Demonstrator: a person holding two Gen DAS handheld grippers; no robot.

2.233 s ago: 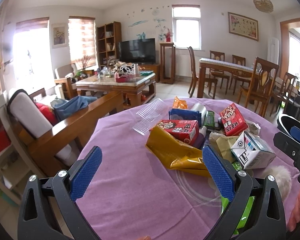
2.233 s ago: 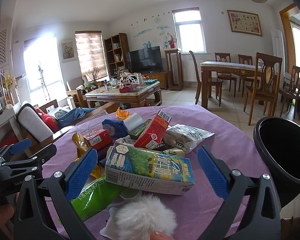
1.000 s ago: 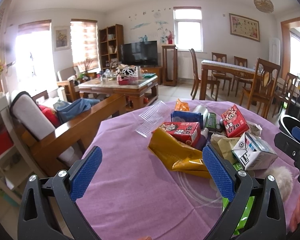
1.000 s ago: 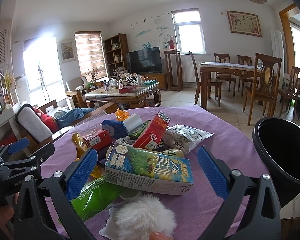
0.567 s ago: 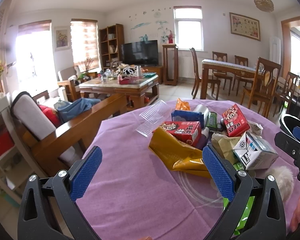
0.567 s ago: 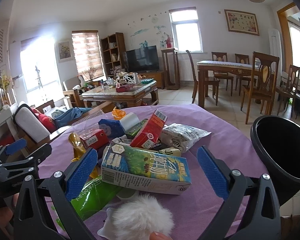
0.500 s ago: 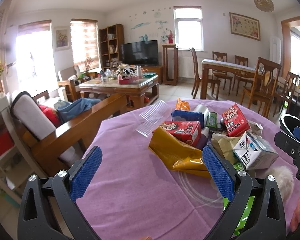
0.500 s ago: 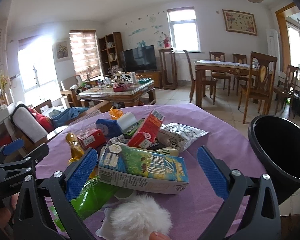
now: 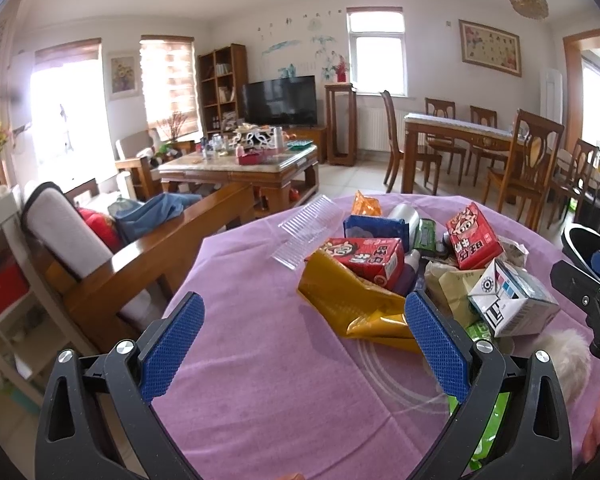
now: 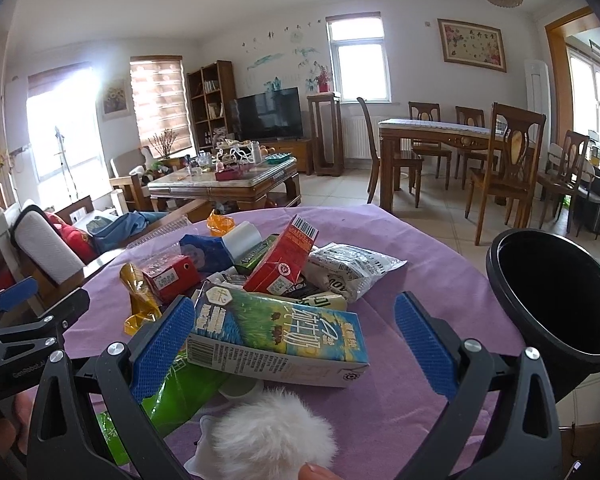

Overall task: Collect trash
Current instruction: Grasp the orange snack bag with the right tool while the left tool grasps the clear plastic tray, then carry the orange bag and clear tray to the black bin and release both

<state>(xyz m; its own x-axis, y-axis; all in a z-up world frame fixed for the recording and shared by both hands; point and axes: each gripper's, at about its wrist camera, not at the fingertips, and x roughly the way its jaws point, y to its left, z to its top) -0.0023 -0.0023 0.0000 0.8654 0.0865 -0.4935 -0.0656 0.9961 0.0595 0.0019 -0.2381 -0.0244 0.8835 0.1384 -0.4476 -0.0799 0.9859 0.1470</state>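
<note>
A pile of trash lies on the purple tablecloth [image 9: 260, 380]: a yellow foil bag [image 9: 352, 304], red cartons [image 9: 366, 258], a blue pack [image 9: 374, 226] and a white milk carton [image 9: 512, 300]. My left gripper [image 9: 304, 344] hovers open over bare cloth left of the pile. In the right wrist view a long blue-green milk carton [image 10: 280, 336] lies between the fingers of my open right gripper [image 10: 296, 344], just beyond the tips. A red carton [image 10: 282, 258], a silver bag [image 10: 352, 266] and a green bag [image 10: 180, 392] surround it. A black bin [image 10: 552, 300] stands at the right.
A white fluffy ball [image 10: 272, 436] lies near the table's front edge. A clear plastic tray [image 9: 304, 226] lies at the far side of the pile. A wooden sofa [image 9: 140, 256] stands left of the table; a coffee table [image 9: 240, 168] and dining chairs [image 9: 516, 168] stand behind.
The right gripper has edged forward and slightly left toward the long milk carton, which now looms larger between the fingers. The left gripper has barely moved.
</note>
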